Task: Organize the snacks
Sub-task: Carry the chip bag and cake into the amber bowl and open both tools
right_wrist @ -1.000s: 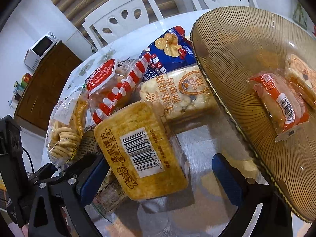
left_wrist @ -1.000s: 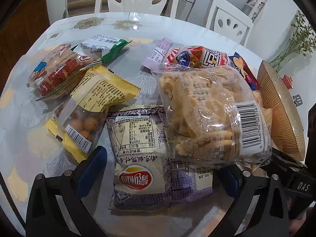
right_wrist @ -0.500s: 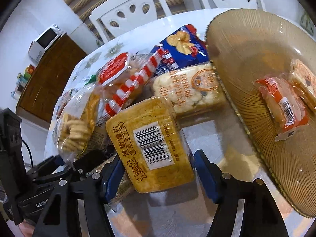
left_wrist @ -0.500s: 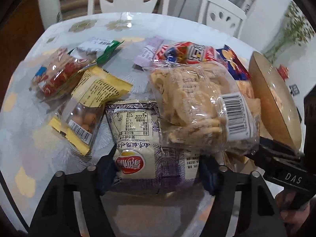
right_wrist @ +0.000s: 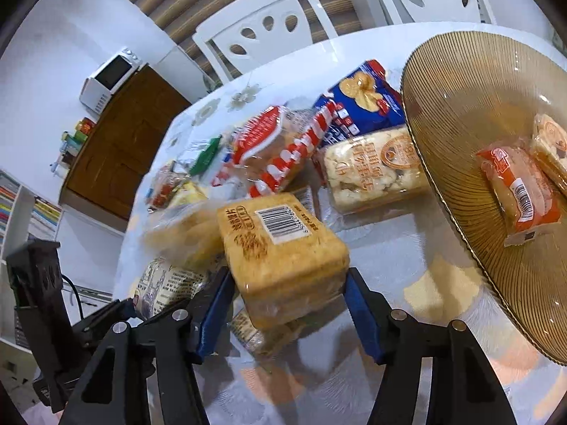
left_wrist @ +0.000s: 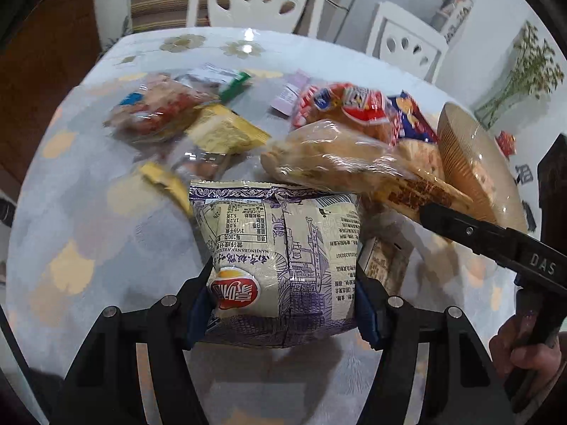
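The left tongs grip a cream and purple printed snack bag by its lower part, and their blue pads press on both sides of it while the jaws are closing a little more. This bag hangs just above the desk, which has a pale cloth with yellow flowers under a shiny cover. The right tongs grip a golden-brown block of crispy snack in clear wrap with a white barcode label; their blue pads touch its two sides and the jaws are closing on it too. The block is tilted, with the barcode side up, and it stands above the desk, just beside the ribbed amber glass plate on its left. On this plate lie an orange wrapped cake and, beside it at the right edge, another pale wrapped cake. Behind the block I see a clear pack of white puffed snack touching the plate rim, a dark blue biscuit bag and a red and white striped bag. In the left wrist view a clear bag of beige biscuits is blurred above the cream bag, and a yellow packet, a red packet and a green and white packet lie further on the desk. A hand holds the black handle of the right tongs at the right edge of that view.
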`<control>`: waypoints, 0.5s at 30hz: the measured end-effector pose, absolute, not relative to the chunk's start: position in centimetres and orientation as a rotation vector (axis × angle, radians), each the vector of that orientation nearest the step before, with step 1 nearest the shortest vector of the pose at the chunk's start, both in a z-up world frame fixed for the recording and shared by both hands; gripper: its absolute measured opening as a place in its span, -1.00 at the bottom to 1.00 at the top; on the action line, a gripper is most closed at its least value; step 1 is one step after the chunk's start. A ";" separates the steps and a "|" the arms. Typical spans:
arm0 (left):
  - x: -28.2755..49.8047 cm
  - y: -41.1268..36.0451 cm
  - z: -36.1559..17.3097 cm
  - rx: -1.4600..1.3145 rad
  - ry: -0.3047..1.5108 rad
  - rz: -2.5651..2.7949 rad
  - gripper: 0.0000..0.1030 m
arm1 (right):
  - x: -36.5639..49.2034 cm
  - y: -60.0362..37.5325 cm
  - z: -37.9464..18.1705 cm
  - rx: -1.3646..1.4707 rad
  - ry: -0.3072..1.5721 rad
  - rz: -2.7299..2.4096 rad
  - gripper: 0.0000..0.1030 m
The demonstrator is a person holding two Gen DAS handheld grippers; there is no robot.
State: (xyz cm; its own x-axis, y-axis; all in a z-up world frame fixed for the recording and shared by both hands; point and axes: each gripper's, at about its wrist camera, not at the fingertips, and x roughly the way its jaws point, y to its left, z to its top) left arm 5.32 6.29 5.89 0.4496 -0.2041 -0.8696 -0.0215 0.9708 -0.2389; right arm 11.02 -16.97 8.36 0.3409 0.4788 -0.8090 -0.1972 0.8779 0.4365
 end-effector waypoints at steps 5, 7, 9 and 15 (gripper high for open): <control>3.9 7.8 7.6 -0.267 1.069 -0.071 0.24 | 10.7 -17.2 9.0 0.291 1.131 0.462 0.12; 3.5 8.3 8.4 -0.270 1.055 -0.056 0.24 | 10.5 -17.3 9.2 0.308 1.127 0.468 0.12; 3.4 8.5 9.1 -0.273 1.044 -0.041 0.24 | 10.4 -17.4 9.5 0.318 1.115 0.475 0.11; 3.4 8.8 11.2 -0.291 1.009 -0.021 0.24 | 10.0 -17.8 11.2 0.326 1.074 0.493 0.08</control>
State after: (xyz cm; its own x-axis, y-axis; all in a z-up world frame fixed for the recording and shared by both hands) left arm 3.42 8.77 11.19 0.5362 -0.1514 -0.8304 -0.1162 0.9612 -0.2503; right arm 10.04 -17.81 11.15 0.3850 0.5325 -0.7538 -0.2245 0.8463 0.4831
